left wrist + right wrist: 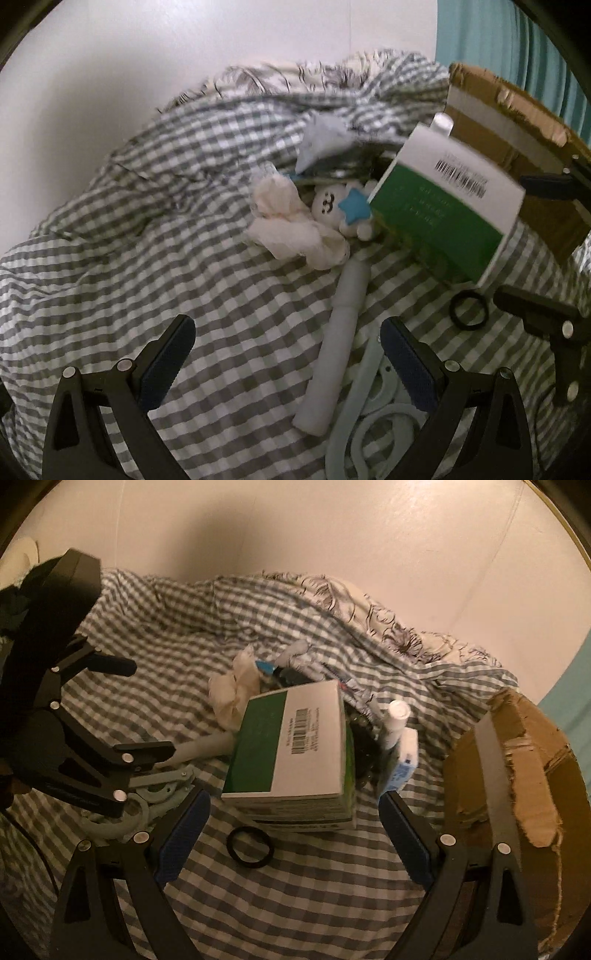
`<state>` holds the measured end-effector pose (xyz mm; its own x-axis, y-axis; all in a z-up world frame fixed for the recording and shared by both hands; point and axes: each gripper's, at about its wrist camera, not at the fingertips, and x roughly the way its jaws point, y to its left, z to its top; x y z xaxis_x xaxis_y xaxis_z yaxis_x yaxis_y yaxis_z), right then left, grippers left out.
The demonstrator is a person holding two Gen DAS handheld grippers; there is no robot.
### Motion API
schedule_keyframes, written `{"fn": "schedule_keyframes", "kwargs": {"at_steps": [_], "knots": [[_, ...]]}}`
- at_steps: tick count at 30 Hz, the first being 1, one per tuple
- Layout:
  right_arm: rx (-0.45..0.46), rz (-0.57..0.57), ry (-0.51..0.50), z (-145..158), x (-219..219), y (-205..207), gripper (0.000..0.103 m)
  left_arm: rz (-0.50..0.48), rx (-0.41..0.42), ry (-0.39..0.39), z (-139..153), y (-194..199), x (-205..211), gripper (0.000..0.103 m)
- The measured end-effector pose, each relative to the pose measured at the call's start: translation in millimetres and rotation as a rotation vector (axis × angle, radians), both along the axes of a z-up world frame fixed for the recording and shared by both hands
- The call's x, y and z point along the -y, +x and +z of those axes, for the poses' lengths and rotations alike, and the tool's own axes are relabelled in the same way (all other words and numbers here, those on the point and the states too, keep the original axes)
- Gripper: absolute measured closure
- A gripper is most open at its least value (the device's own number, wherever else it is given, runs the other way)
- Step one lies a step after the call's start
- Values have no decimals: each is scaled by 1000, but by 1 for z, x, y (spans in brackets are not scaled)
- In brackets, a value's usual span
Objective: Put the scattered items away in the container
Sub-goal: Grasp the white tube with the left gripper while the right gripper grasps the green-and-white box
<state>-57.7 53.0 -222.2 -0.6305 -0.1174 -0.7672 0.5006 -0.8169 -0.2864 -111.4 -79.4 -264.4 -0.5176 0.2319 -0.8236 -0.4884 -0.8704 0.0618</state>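
Both grippers hover above a checked bedspread with fingers spread wide and nothing between them.

**Left gripper**. Nearest item: a pale grey tube, directly ahead between the spread fingers. Its long axis runs from 6 o'clock to 12 o'clock, tilted slightly toward 1 o'clock; the capped narrow end points away. It is judged light, rigid and smooth, so it may slip; take hold across the mid-body, square to the axis. Touching its right side lies a pale blue plastic hanger, looped and thin, likely springy; grip the straight bar.

**Right gripper**. Nearest item: a black ring, flat on the cloth at 12 o'clock, just ahead of the fingertips. It is thin and probably soft; pinching one side of the rim is advised.

**Middle distance.** The green and white box rests tilted on the clutter, barcode face up, long axis toward 12 o'clock. Judged light, stiff cardboard; grip across the short sides. Beside it, at 10 o'clock, lie crumpled tissue and a small white plush toy, both soft and compressible.

**Far.** The cardboard container stands at 2 o'clock, its torn flap open, well apart from the tube.
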Motion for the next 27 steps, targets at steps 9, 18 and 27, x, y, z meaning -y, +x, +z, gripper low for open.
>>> {"fn": "schedule_keyframes", "kwargs": {"at_steps": [9,18,27], "knots": [[-8,9,92,-20,13,-7,9,-48,34,-5,-18,-11,-11,12],[-43,-68,123,-28,15,-36,8,-104,59,22,-30,-18,-24,44],[9,-50,64,-26,6,-40,22,-122,65,40,-28,-10,-32,85]]}}
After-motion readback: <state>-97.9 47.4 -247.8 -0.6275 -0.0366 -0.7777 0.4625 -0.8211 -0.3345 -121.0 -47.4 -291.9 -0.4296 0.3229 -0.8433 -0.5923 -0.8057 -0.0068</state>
